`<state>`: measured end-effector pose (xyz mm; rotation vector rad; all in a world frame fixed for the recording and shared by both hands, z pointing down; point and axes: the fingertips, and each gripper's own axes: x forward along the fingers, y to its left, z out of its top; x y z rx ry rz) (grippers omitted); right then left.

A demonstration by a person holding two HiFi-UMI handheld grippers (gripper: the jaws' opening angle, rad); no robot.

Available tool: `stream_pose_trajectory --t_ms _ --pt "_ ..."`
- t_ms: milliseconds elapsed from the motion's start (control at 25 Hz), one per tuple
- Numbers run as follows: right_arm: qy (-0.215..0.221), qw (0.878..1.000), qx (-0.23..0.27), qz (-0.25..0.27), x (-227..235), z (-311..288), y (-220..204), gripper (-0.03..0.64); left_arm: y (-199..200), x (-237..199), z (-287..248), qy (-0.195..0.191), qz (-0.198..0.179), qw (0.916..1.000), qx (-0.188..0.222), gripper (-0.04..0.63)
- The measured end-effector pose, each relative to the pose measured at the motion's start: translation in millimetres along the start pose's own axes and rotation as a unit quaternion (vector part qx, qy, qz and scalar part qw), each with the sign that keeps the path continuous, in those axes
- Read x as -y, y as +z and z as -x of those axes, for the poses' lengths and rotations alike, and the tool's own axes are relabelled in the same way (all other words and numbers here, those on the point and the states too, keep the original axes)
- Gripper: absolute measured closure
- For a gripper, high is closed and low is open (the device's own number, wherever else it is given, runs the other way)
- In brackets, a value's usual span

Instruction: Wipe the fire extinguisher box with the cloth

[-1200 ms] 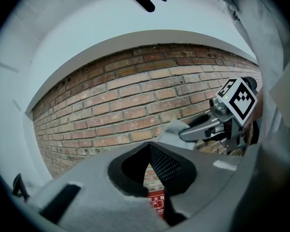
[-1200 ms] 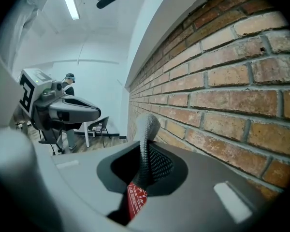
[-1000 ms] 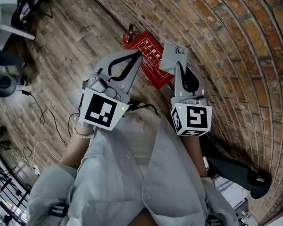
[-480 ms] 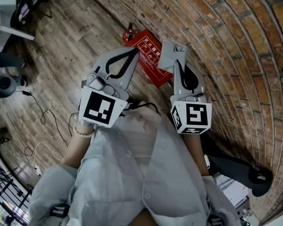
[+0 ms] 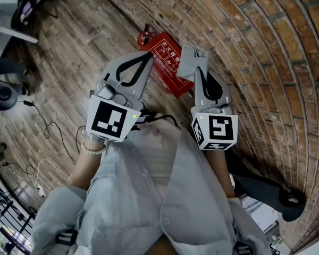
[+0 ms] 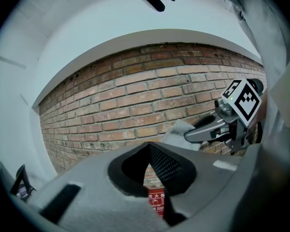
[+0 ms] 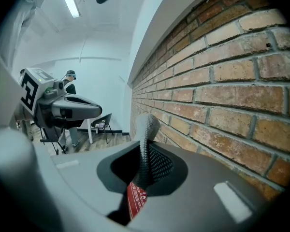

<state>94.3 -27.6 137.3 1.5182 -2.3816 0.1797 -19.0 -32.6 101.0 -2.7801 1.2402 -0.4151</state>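
Observation:
The red fire extinguisher box (image 5: 169,65) lies flat on the wooden floor at the foot of the brick wall. A grey cloth (image 5: 193,61) hangs over the box's right edge, and my right gripper (image 5: 198,72) is shut on it. In the right gripper view the cloth (image 7: 146,139) stands up between the jaws, with the red box (image 7: 135,200) showing below. My left gripper (image 5: 148,58) hovers over the box's left part, jaws shut with nothing in them. In the left gripper view a strip of the box (image 6: 156,203) shows below the jaws, with the cloth (image 6: 180,132) to the right.
A red extinguisher (image 5: 145,37) lies just beyond the box. The brick wall (image 5: 266,47) runs along the right. Cables (image 5: 48,137) trail over the floor at left, near a black chair base (image 5: 1,93). A dark wheeled base (image 5: 279,198) sits at lower right.
Both grippers have shifted slightly up the picture towards the box. The cloth stays held in the right gripper.

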Motion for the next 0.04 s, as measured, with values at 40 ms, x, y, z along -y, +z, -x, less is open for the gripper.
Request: stream_pose_trajectory --t_ms 40 --pt "0.0 1.0 0.0 0.0 0.2 -0.1 0.0 0.594 -0.2 -0.7 0.1 0.001 0.001 1.0 0.0 0.598"
